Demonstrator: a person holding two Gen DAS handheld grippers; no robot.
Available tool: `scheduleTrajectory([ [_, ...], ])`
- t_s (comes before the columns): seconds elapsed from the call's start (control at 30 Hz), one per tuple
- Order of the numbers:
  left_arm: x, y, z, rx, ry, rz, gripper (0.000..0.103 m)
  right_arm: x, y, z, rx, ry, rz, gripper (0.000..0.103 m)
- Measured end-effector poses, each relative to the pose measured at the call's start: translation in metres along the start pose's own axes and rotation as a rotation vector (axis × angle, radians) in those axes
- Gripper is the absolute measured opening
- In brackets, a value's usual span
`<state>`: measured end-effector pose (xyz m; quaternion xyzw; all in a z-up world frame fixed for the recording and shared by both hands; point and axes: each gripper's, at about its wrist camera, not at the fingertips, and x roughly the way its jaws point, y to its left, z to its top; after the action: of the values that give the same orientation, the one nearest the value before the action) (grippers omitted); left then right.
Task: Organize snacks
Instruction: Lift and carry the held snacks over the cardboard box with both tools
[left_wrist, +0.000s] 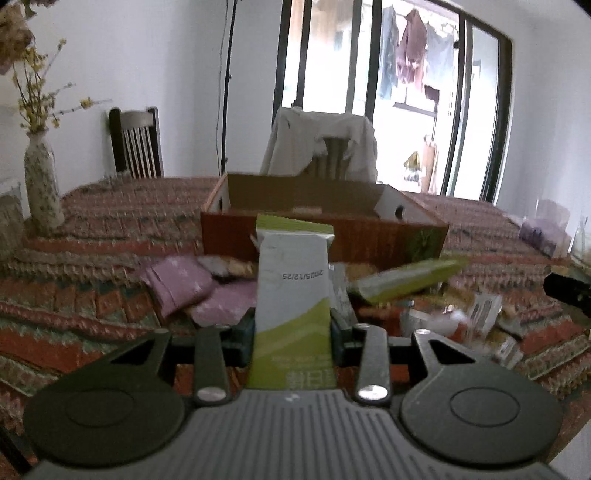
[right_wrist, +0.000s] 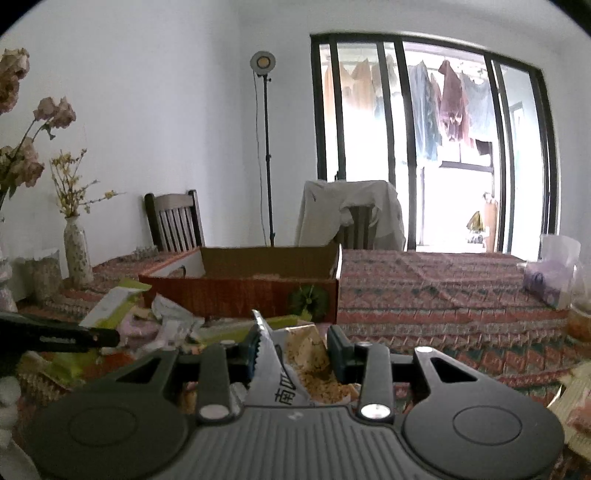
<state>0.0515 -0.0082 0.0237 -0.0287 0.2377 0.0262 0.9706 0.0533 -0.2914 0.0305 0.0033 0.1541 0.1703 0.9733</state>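
the left tool (left_wrist: 293, 328) pinches a green-and-white packet (left_wrist: 293, 280), raised short of the cardboard box (left_wrist: 321, 218). the right tool (right_wrist: 295, 350) pinches a crumbly snack pack (right_wrist: 306, 362). many loose snacks (left_wrist: 406, 284) lie on the surface (right_wrist: 424, 295); sorting looks far from finished.

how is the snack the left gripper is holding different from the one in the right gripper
The green-and-white packet in the left gripper is tall, flat and stands upright, with a printed date; the right gripper's crumbly snack packet is shorter and tilted. The left one is opaque green and white; the right one shows tan contents beside a white panel with a serrated edge. Both are clamped between fingers in front of the cardboard box.
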Motion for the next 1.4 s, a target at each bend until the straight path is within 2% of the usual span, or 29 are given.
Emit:
scheduleTrajectory([
  [0.23, -0.009, 0.001, 0.022, -0.006, -0.054, -0.009, 0.039, 0.004, 0.004, 0.024, -0.011, -0.057, -0.001, 0.036],
  [0.6, 0.012, -0.001, 0.065, -0.019, -0.101, -0.028, 0.039, 0.049, 0.004, 0.058, -0.027, -0.091, 0.003, 0.036],
  [1.1, 0.086, -0.012, 0.133, -0.068, -0.111, -0.043, 0.039, 0.148, -0.006, 0.113, 0.003, -0.080, 0.010, 0.036],
  [1.4, 0.143, -0.014, 0.155, -0.120, -0.088, -0.038, 0.039, 0.209, -0.012, 0.119, 0.074, -0.049, 0.023, 0.036],
])
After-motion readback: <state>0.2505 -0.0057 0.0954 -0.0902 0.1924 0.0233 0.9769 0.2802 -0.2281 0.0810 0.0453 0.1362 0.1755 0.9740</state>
